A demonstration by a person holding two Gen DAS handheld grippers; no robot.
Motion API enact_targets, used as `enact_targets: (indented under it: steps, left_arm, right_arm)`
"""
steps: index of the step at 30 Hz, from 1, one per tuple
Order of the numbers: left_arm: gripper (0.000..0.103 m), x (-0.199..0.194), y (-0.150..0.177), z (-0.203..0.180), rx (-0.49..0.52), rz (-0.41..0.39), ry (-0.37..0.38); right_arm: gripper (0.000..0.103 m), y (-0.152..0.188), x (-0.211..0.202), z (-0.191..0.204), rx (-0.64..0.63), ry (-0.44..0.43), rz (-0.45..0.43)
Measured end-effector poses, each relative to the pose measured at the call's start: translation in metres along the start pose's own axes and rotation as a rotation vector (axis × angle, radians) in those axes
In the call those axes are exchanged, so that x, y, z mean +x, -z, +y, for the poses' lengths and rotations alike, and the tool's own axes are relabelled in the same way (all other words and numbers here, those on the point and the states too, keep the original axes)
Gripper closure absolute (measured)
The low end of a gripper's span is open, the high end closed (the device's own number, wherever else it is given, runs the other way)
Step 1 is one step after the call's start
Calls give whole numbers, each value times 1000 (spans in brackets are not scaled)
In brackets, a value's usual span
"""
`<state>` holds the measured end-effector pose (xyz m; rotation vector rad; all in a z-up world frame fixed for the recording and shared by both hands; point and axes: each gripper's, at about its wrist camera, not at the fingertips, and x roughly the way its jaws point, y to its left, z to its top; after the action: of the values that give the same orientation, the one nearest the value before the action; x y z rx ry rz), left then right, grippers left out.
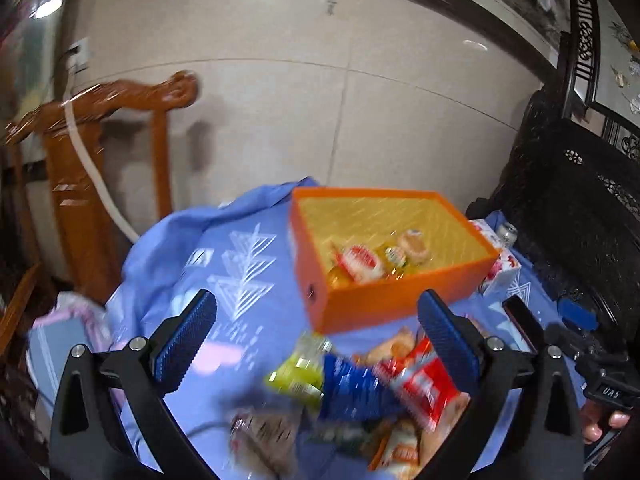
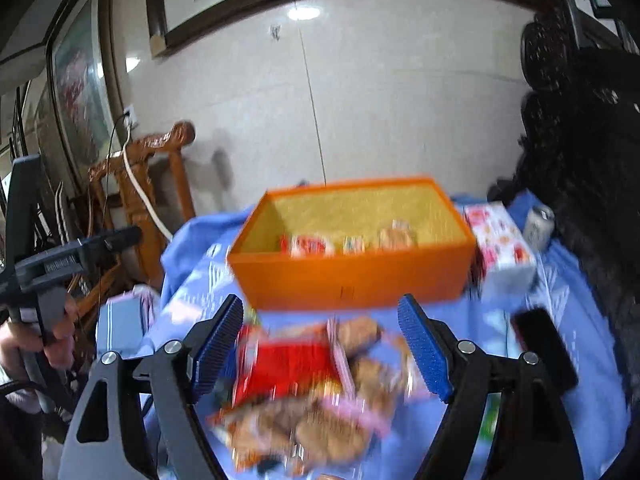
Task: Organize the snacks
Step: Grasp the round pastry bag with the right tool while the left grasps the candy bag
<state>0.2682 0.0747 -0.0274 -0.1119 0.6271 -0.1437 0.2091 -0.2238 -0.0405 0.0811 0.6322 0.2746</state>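
An orange box (image 1: 384, 300) (image 2: 352, 280) with a yellow inside stands on the blue cloth and holds several snack packets (image 1: 372, 260). In front of it lies a blurred pile of loose snacks. The left wrist view shows a yellow-green packet (image 1: 296, 372), a blue one (image 1: 352, 388) and a red one (image 1: 424, 384). The right wrist view shows a red packet (image 2: 284, 364) and brown biscuit packets (image 2: 320, 428). My left gripper (image 1: 318, 304) hangs wide open above the pile, touching nothing. My right gripper (image 2: 320, 306) is open over the red packet, its pads clear of it.
A white and pink tissue box (image 2: 500, 240), a can (image 2: 538, 222) and a black phone (image 2: 544, 344) lie right of the box. A wooden chair (image 1: 100, 128) stands at the left and dark carved furniture (image 1: 580, 200) at the right. The tiled wall is close behind.
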Motion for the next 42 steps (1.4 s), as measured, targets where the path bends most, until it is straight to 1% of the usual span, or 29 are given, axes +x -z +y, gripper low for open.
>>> enact_targets:
  steps: [3,5,8,13,15,17,19,21,22,23,27,32,36,39,41,42]
  left_arm:
    - [4,-29,23,19,-27,-7,1]
    - [4,-45,36,27,-37,-10,-22]
    - [4,-59,60,43,-74,11,-36]
    - [4,-65,87,59,-70,50,-94]
    - [4,-68,96,67,-77,59,-107]
    - [4,-69,102,73,-80,68,-123]
    - [4,-66,108,77,-70,77,-139]
    - [4,-59,115,77,-46,92,-152]
    - [4,-54,117,75,-35,101,-148]
    - [4,-46,121,73,-17,118,-143]
    - [4,-20,129,53,72,150,-112]
    - [4,28,132,35,169,209,-92]
    - [4,61,135,31,194,262,-79]
    - [4,83,144,36,194,325,-63]
    - [4,92,154,38,211,363,-61]
    - [8,92,157,39,214,368,-60]
  right_arm:
    - [23,26,-11,4,-16,13,30]
    - [23,46,-10,9,-9,-1,71]
    - [23,69,8,19,13,-20,142]
    - [24,90,47,44,-26,-29,220]
    - [25,94,61,52,-44,0,237]
    - [30,99,79,54,-45,42,274]
    - [31,101,88,55,-63,75,270]
    - [41,102,90,61,-108,99,265]
    - [44,102,90,64,-128,107,266]
    - [52,103,90,67,-154,114,270]
    - [55,102,88,66,-155,123,285]
    - [55,101,78,54,-85,97,307]
    - [55,101,65,49,-56,82,302]
    - [55,101,58,47,-46,75,301]
    - [55,101,54,47,-46,73,295]
    - [55,100,52,46,-42,70,289]
